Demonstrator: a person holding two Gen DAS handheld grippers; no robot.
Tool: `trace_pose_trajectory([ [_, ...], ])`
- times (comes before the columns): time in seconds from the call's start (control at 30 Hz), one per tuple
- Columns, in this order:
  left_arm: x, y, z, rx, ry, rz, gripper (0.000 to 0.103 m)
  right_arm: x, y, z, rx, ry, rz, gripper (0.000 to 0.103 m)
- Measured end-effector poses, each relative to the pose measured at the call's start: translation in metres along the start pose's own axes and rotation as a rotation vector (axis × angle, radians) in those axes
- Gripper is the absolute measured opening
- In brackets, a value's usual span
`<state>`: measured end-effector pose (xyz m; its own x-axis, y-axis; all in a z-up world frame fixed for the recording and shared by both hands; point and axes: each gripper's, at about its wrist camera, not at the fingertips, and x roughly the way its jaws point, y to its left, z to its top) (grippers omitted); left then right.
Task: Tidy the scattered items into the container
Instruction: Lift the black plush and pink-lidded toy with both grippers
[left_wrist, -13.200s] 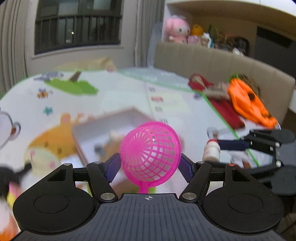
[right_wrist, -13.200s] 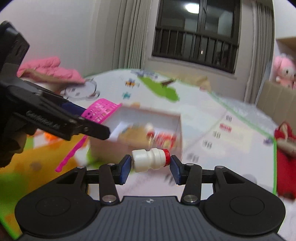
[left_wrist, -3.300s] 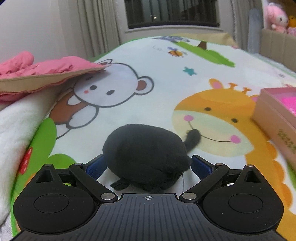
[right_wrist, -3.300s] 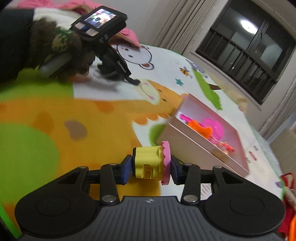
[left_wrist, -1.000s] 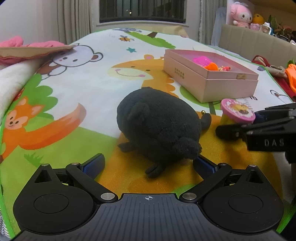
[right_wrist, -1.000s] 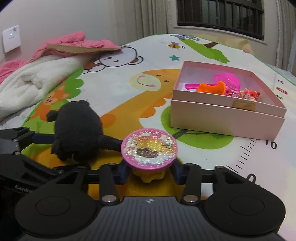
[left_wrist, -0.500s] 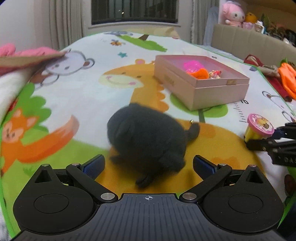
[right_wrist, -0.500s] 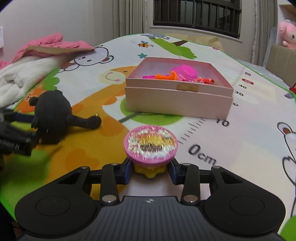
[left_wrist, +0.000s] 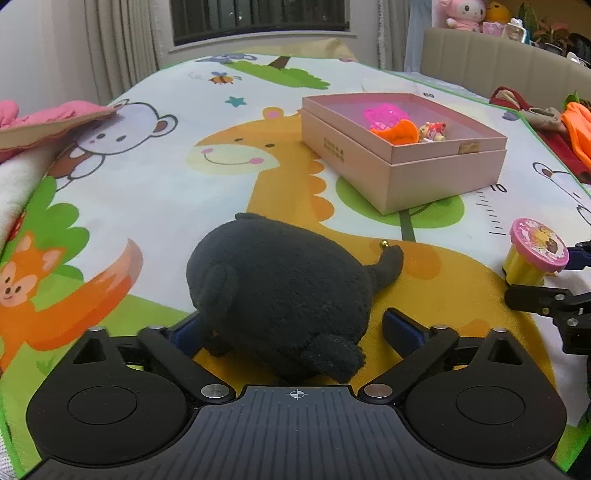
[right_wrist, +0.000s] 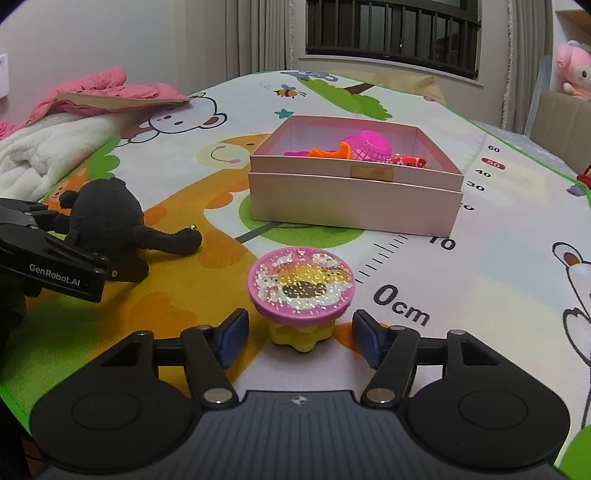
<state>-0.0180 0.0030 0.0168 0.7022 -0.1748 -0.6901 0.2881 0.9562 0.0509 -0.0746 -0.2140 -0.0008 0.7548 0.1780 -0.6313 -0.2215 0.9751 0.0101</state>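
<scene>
Below, the left gripper (left_wrist: 291, 328) straddled the black plush toy (left_wrist: 280, 295) on the play mat (left_wrist: 155, 192), jaws spread and not pressing it. The right gripper (right_wrist: 299, 338) stood open around the upright yellow cup with a pink glitter lid (right_wrist: 301, 291), pads apart from it. Nearby lay the pink box (right_wrist: 354, 199), holding toys.

Bright, even indoor light with soft shadows, dark night windows, strong fisheye bending and black corners in both views, sparkle glare on the toy lid (right_wrist: 301, 282), slight edge blur.
</scene>
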Motion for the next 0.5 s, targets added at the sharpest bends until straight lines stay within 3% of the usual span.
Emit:
trace_pose_trajectory([
  [0.17, -0.003, 0.002, 0.003, -0.017, 0.001, 0.007, 0.080, 0.002, 0.007, 0.003, -0.015, 0.007, 0.031, 0.060],
  [0.3, -0.008, -0.001, 0.001, -0.002, 0.000, 0.007, 0.077, 0.001, 0.011, 0.006, -0.021, 0.010, 0.056, 0.038],
  [0.5, -0.027, -0.013, 0.000, -0.004, -0.013, -0.068, 0.075, -0.009, 0.008, 0.007, -0.025, -0.009, 0.043, 0.038],
])
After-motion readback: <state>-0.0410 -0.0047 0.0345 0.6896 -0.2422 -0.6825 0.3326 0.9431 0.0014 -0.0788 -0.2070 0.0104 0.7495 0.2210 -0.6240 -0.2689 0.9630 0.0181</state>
